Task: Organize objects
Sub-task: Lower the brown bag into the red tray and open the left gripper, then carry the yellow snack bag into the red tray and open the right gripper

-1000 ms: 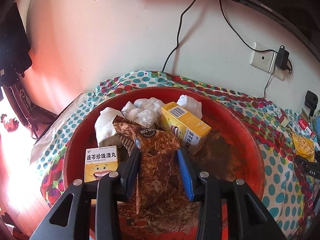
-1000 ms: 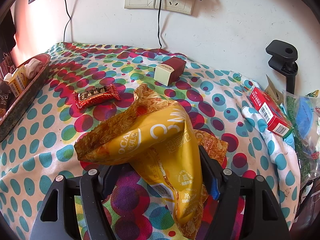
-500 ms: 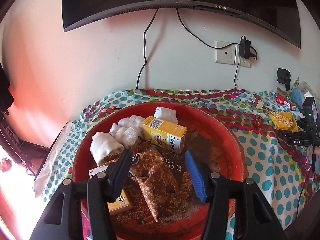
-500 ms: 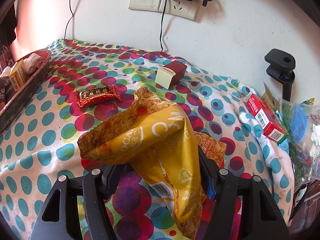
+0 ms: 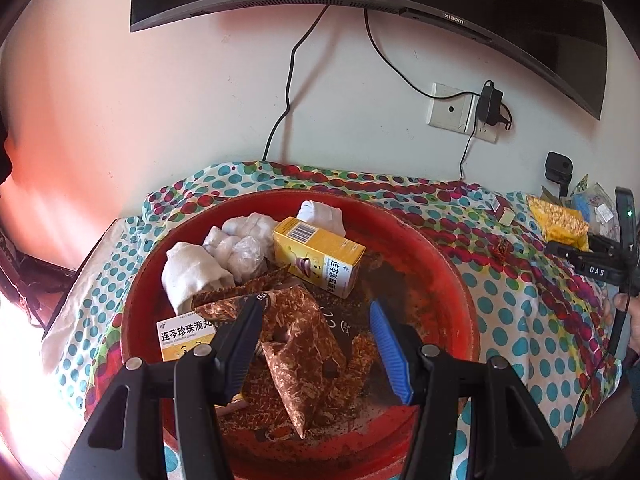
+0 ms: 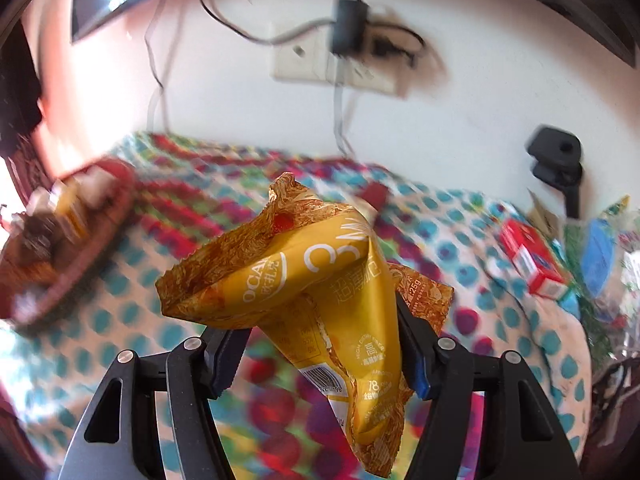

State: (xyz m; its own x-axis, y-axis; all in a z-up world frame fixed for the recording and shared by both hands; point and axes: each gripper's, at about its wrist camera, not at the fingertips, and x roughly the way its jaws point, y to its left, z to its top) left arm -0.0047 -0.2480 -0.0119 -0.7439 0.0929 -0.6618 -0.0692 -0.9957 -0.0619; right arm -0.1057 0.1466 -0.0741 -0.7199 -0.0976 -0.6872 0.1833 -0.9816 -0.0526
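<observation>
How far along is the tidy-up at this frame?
Done: brown snack packet, two yellow boxes and white bundles lie in the red basin; left gripper is open above it. In hand: right gripper holds the yellow snack bag. Left: red box on the cloth.

Desk [image 5: 516,320] wearing polka-dot cloth [image 5: 400,184]. Red basin [image 5: 440,256] sitting on it at left; small box [image 5: 505,213], red wrapper [image 5: 503,246], red carton [image 6: 532,256] lying rightward.

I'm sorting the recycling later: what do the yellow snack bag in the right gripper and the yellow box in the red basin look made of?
Yellow snack bag: thin glossy plastic film, judging by crinkles and sheen. Yellow box: printed cardboard, seemingly, given its crisp folded edges and barcode.
</observation>
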